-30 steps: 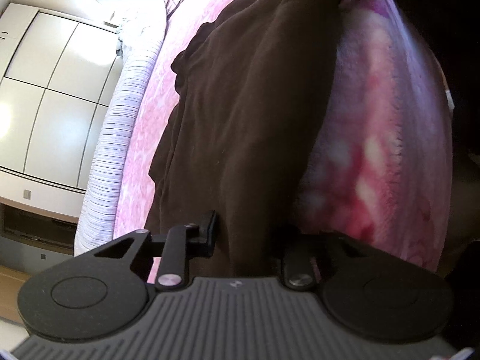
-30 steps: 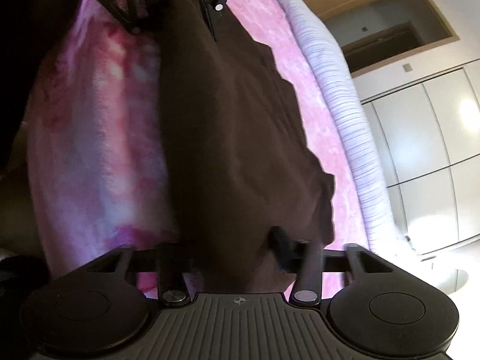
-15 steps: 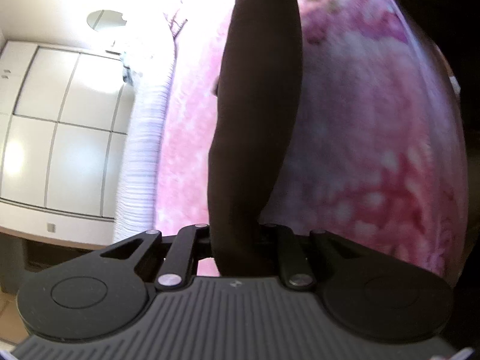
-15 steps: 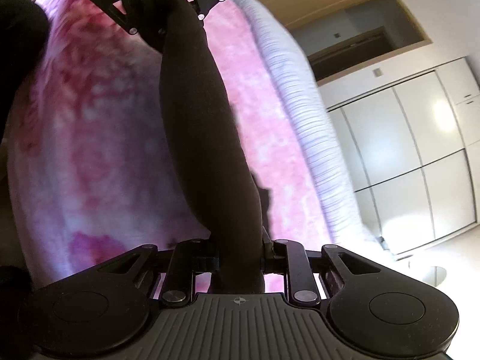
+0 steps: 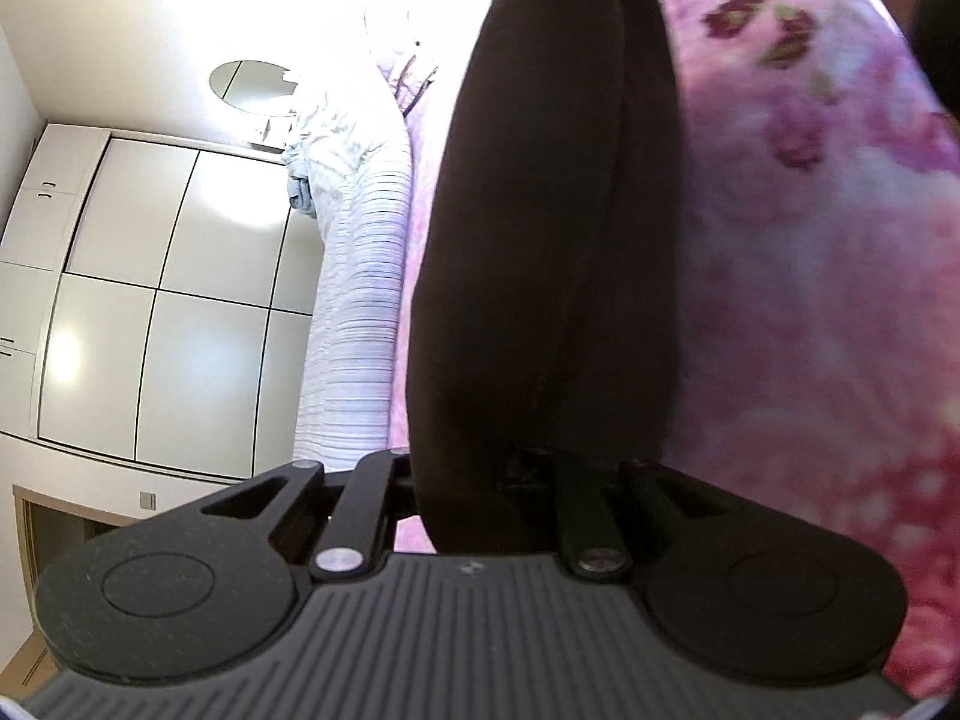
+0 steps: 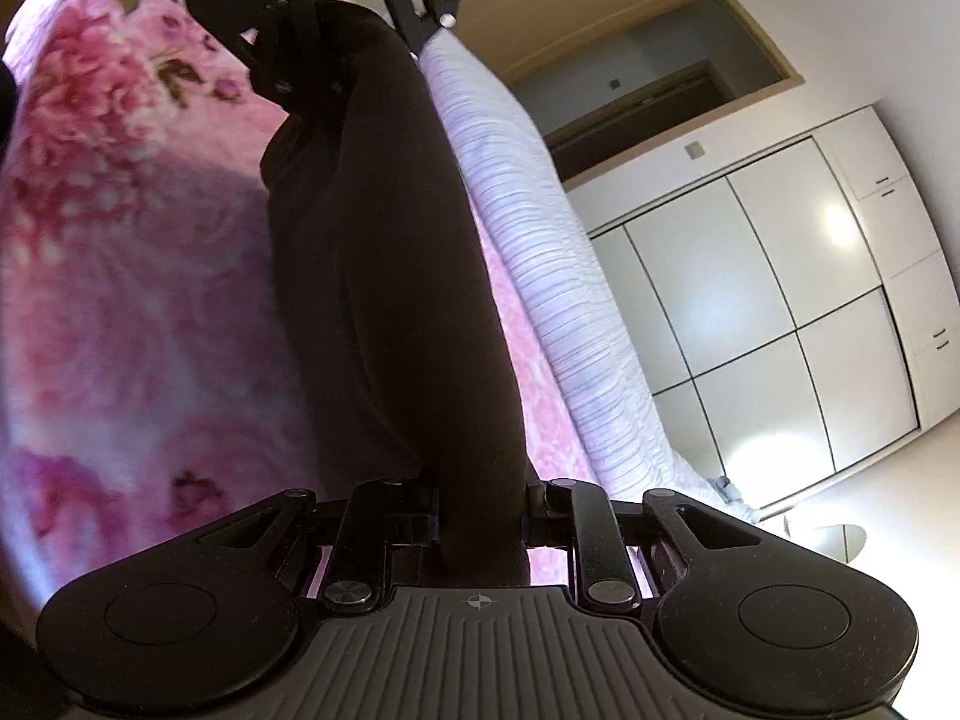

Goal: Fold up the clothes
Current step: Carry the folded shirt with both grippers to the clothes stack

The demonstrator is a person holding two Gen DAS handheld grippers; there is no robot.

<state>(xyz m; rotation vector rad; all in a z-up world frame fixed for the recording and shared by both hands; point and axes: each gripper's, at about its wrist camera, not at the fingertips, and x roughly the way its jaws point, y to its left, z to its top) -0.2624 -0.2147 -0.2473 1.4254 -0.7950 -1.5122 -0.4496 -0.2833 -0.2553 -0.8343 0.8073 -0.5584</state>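
Dark brown soft cloth (image 5: 540,240) hangs stretched between the left tool (image 5: 480,480) and right tool (image 6: 480,510), both clamped on it, above the pink flowery bed (image 5: 810,300). Folding looks underway; next, lay it down flat.

Two hand-held grippers (image 5: 474,480) (image 6: 480,516), one dark garment (image 5: 540,270), one pink floral blanket (image 5: 810,300), one white wardrobe (image 5: 168,312).

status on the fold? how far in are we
Early to mid fold. Done: both grippers have a grip, the left gripper and right gripper each shut on an end of the dark brown garment. In hand: the garment hangs bunched into a narrow band, stretched between them above the pink floral blanket. Left: lay it flat and make the folds; no finished fold is visible yet.
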